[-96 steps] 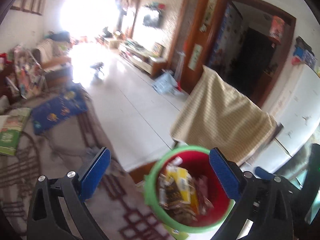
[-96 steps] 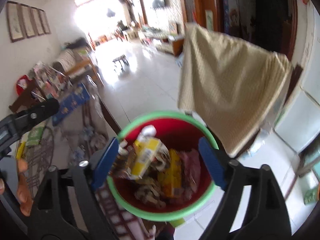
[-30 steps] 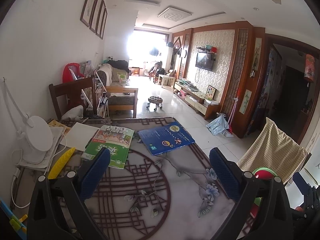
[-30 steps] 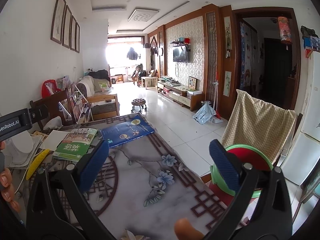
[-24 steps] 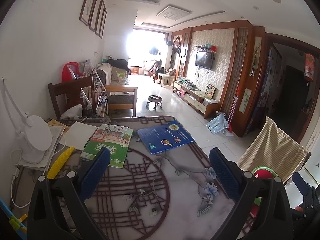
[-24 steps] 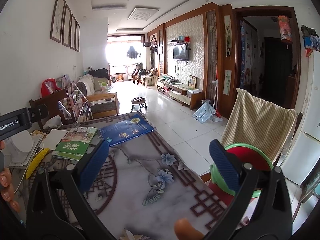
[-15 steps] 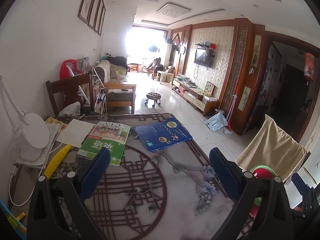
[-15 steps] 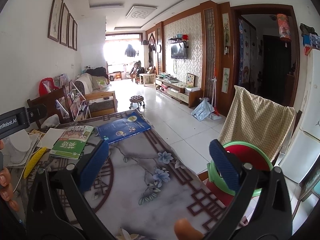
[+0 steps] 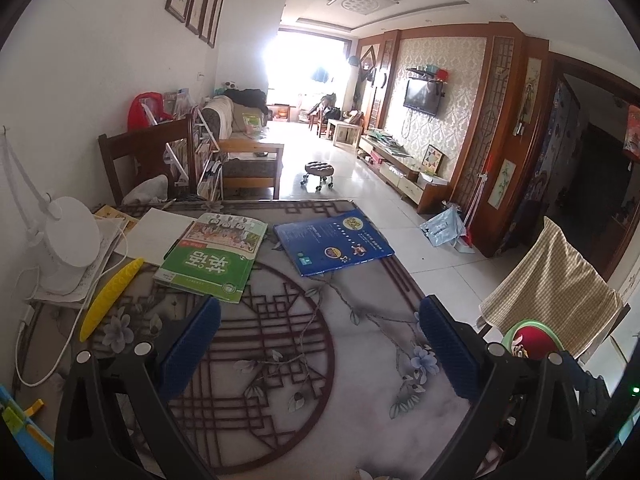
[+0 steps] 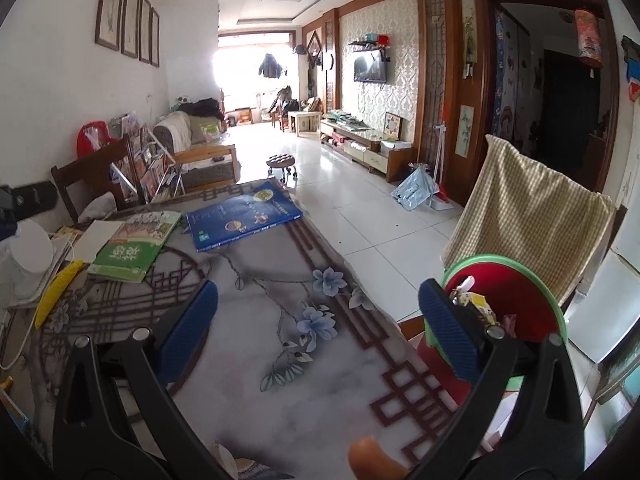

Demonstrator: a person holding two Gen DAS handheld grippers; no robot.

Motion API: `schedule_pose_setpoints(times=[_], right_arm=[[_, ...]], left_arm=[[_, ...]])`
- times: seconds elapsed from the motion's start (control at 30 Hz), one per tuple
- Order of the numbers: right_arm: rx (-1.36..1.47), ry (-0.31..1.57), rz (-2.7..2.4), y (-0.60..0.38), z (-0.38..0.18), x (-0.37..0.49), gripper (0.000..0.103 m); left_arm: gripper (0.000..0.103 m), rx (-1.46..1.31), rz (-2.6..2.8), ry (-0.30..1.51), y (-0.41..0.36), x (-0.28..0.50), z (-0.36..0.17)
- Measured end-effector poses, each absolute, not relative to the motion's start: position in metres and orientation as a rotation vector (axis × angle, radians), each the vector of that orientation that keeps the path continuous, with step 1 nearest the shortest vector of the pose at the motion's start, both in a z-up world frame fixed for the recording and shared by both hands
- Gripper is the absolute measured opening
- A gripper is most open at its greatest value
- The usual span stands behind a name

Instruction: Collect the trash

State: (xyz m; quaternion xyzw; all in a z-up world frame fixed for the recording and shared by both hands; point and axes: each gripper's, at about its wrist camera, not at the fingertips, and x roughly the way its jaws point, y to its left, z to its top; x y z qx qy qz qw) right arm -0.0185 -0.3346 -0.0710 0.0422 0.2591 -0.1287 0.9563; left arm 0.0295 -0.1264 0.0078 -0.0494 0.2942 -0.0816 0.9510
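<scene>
A red bin with a green rim (image 10: 516, 296) stands off the table's right edge, with wrappers and cartons (image 10: 476, 306) inside; it also shows small in the left wrist view as the red bin (image 9: 534, 338). My left gripper (image 9: 320, 344) is open above the patterned table top (image 9: 288, 360), nothing between its blue pads. My right gripper (image 10: 318, 336) is open too, over the table's right part; its right pad overlaps the bin's near rim in the picture.
A green book (image 9: 212, 256), a blue book (image 9: 332, 242), white paper (image 9: 160, 232), a yellow ruler-like strip (image 9: 110, 298) and a white lamp base (image 9: 68, 244) lie at the table's far left. A checked cloth (image 10: 532, 216) hangs on a chair behind the bin. A fingertip (image 10: 370, 462) shows at the bottom edge.
Both grippers have risen from above the bin to look level across the table. In the last second the views shifted slightly; both stayed open.
</scene>
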Motion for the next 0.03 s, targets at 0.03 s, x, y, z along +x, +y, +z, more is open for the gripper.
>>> schedule_pose_setpoints(times=[0.03], right_arm=[[0.071, 0.546, -0.247, -0.3364, -0.081, -0.0104, 0.099]], left_arm=[[0.095, -0.099, -0.141, 0.603, -0.1236, 0.0285, 0.0047]])
